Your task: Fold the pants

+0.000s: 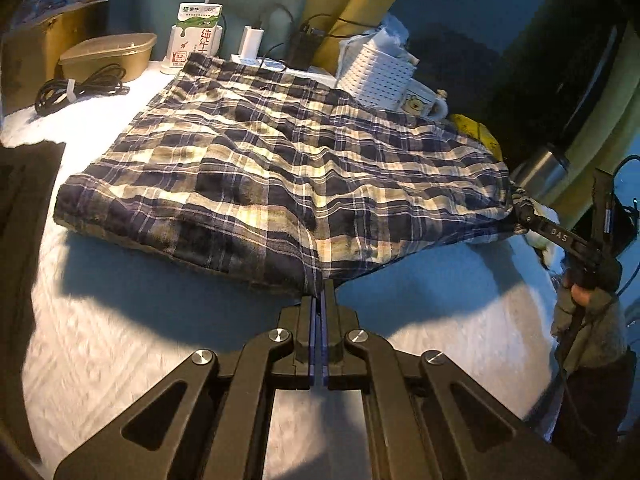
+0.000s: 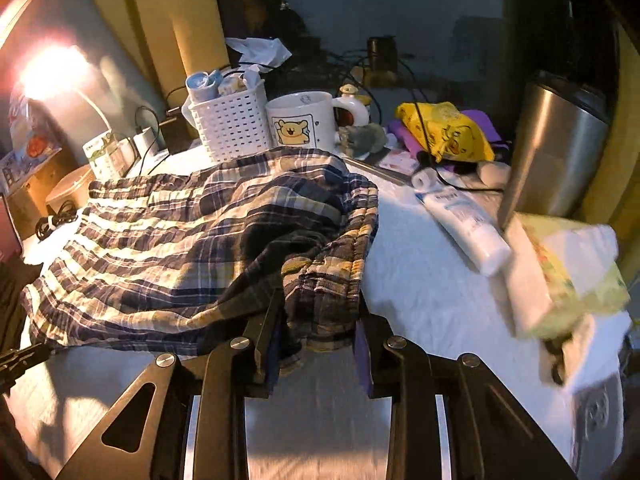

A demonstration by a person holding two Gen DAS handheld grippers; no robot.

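Note:
The plaid pants point(image 1: 280, 168), navy and cream, lie folded on the white table cover point(image 1: 100, 340). My left gripper point(image 1: 320, 296) is shut on the pants' near corner and holds it just above the table. My right gripper point(image 2: 316, 320) has its jaws apart, with the gathered waistband point(image 2: 320, 280) draped between and over the fingers. In the left wrist view the right gripper point(image 1: 524, 212) sits at the pants' right corner, with cloth bunched at its tips. The pants point(image 2: 200, 240) fill the left half of the right wrist view.
Behind the pants stand a milk carton point(image 1: 198, 32), a white basket point(image 2: 232, 124), a bear mug point(image 2: 300, 120) and chargers point(image 1: 252, 42). A coiled cable point(image 1: 76, 90) lies far left. A lotion tube point(image 2: 464, 224), a tissue pack point(image 2: 568, 276) and a steel canister point(image 2: 560, 144) crowd the right.

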